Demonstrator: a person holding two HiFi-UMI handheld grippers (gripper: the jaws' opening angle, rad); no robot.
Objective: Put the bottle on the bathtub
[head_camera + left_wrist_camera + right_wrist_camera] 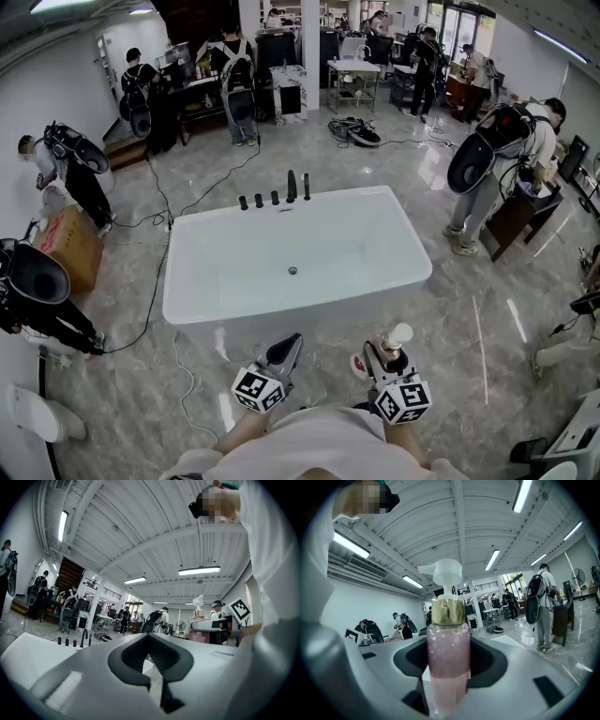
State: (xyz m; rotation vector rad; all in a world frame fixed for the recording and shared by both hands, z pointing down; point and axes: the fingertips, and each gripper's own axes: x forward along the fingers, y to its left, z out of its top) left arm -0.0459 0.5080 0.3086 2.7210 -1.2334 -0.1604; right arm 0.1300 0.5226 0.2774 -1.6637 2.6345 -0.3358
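At 5 o'clock the right gripper (pixel 382 364) squeezes the pink bottle (pixel 397 343) by its middle, a good spot. It looks hard, smooth and probably slippery, and not heavy. At 7 o'clock the left gripper (pixel 283 354) is pinched closed on nothing. The bathtub (pixel 309 302) sits farther off at 12 o'clock.

Open way to the near rim of the bathtub (pixel 234 317)

Only bare floor lies between the tub and the right gripper (pixel 386 354), closed on the pump bottle (pixel 396 339). The near rim and the wide basin are free from end to end. The obstacles stand on the far rim: a black faucet (pixel 292 186) and a row of black knobs (pixel 259 200). A black cable (pixel 159 291) runs past the tub's left end.
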